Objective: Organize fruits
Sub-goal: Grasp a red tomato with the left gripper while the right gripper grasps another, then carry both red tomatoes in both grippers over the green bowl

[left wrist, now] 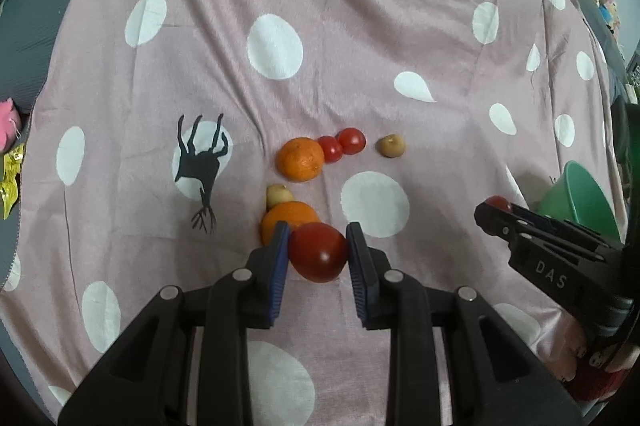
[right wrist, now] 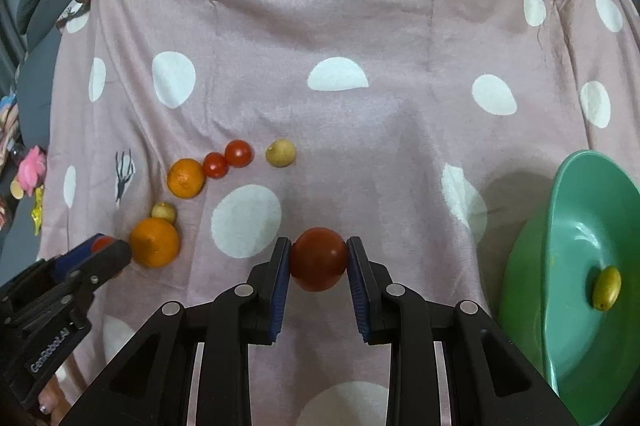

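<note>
My left gripper (left wrist: 318, 238) is shut on a large red tomato (left wrist: 319, 253), low over the pink dotted cloth (left wrist: 320, 46). Just beyond it lie an orange (left wrist: 289, 216), a small yellow fruit (left wrist: 278, 195), a second orange (left wrist: 300, 159), two small tomatoes (left wrist: 330, 148) (left wrist: 351, 140) and a tan fruit (left wrist: 391, 145). My right gripper (right wrist: 318, 246) is shut on another large red tomato (right wrist: 318, 259), held above the cloth. A tilted green bowl (right wrist: 576, 226) at the right holds a yellow-green fruit (right wrist: 606, 287). The right gripper (left wrist: 494, 208) also shows in the left wrist view.
The green bowl (left wrist: 580, 198) stands at the cloth's right edge. Grey bedding (left wrist: 32, 26) borders the cloth on the left, with pink and yellow items (left wrist: 8, 154) on it. Toys (right wrist: 30, 172) lie at the far left in the right wrist view.
</note>
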Demonstrator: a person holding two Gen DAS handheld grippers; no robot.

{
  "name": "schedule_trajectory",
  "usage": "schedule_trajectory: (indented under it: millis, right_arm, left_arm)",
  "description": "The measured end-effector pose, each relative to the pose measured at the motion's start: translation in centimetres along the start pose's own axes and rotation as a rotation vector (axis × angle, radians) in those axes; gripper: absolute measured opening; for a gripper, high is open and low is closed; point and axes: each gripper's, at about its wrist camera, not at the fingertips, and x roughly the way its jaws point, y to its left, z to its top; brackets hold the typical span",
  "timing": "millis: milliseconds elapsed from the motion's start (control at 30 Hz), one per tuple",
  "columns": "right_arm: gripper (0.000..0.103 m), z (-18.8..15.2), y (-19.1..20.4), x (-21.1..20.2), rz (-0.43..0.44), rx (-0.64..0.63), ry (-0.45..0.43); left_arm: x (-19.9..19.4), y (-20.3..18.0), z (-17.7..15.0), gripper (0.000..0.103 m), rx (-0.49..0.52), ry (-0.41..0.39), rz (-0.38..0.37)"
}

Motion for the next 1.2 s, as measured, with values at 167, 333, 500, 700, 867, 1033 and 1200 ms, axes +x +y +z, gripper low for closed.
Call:
schedule_trajectory:
  millis: [167,333,500,700,867,1033,1200]
  right_arm:
    - [0.03,-0.1,0.0,0.0,0.002,0.004,-0.004]
    - [0.03,-0.9,-0.5,0.4,-0.037,0.021,0.007]
    - [0.03,-1.1,-0.8,-0.4,-0.024,0.035,-0.021]
    - [0.03,-0.9,-1.5,-2.5,-0.051,0.047,-0.071]
    - [0.03,-0.3,-3.5,-5.6,-0.035,0.09,-0.146]
    - [0.03,0.0,-5.4,-7.5,-0.092,0.105,-0.193]
    - [0.03,-0.1,-7.7,-8.6,-0.113,0.157,-0.21]
  left_arm:
    - [0.4,0.5,-0.2,0.028,-0.034,0.024,-0.036]
    - [0.1,1.0,-0.1,0.028,-0.05,0.023,-0.053]
    - [-0.2,1.0,-0.1,0.028,-0.055,0.013,-0.058]
    - [-1.3,-0.2,0.0,0.028,-0.025,-0.022,-0.063]
    - [-2.2,-2.0,0.6,0.028,-0.011,-0.044,-0.08]
    - [-2.4,-5.3,1.0,0.028,0.046,-0.054,-0.097]
    - [-2.6,-8.8,1.4,0.028,0.087,-0.072,-0.131]
